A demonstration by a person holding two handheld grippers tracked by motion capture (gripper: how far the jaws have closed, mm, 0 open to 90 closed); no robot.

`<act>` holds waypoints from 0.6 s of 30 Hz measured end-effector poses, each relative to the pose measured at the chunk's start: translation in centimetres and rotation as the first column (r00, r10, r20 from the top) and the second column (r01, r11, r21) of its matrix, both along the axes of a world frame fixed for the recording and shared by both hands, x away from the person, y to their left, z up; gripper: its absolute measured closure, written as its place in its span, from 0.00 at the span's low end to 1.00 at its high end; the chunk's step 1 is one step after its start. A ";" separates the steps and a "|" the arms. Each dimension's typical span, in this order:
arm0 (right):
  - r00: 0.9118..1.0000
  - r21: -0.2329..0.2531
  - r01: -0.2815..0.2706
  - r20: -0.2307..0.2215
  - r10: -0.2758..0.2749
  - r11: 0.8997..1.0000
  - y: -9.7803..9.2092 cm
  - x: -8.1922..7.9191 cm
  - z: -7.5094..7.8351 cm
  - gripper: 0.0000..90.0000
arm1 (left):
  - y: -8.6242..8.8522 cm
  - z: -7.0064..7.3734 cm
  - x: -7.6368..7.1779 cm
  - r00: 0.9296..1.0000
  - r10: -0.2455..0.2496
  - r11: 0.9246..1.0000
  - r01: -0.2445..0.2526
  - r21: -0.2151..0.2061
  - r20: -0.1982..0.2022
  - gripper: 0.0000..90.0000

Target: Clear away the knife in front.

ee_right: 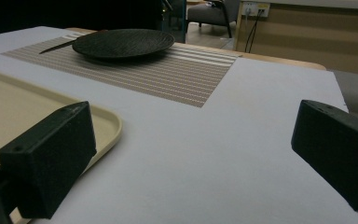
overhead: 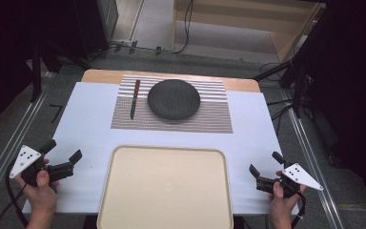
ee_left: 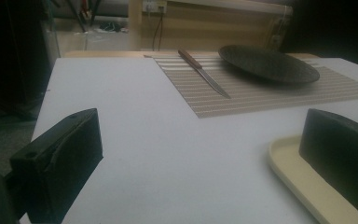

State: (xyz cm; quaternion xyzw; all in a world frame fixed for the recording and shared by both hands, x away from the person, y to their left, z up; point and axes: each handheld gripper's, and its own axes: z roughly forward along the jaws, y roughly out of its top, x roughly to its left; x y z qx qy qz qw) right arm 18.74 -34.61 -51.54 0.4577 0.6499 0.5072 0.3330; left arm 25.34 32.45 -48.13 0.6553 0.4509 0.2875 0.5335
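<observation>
A dim room with a grey floor, cables and a pale wooden cabinet lies beyond the bench (overhead: 90,129), whose top is covered in white, with a strip of bare wood showing at its far edge. Nearest the person, an empty cream tray (overhead: 124,191) sits centred at the front edge, with open white surface on both sides of it. Farther back lies a striped mat (overhead: 209,119), well apart from the tray. On the mat rests a round dark plate (overhead: 174,98), shallow and finely ribbed, and just beside it on its left a knife (overhead: 135,98) with a reddish-brown handle pointing away. The left claw (overhead: 66,155) hovers left of the tray, jaws spread, holding nothing. The right claw (overhead: 266,163) hovers right of the tray, jaws likewise spread and empty.
</observation>
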 end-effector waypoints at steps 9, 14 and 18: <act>1.000 0.008 0.011 0.005 -0.011 1.000 -0.2 -0.1 -0.1 0.00 | -0.8 1.8 -0.4 0.999 -0.003 1.000 0.003 -0.010 0.033 0.00; 1.000 -0.014 0.000 0.016 0.000 1.000 0.0 -0.1 -0.1 0.00 | -1.8 3.2 -0.5 0.998 -0.049 0.999 0.050 -0.017 0.028 0.00; 1.000 -0.002 0.002 0.013 -0.002 1.000 0.0 -0.2 -0.1 0.00 | -2.9 4.3 -0.3 0.998 -0.055 0.998 0.056 -0.013 0.043 0.00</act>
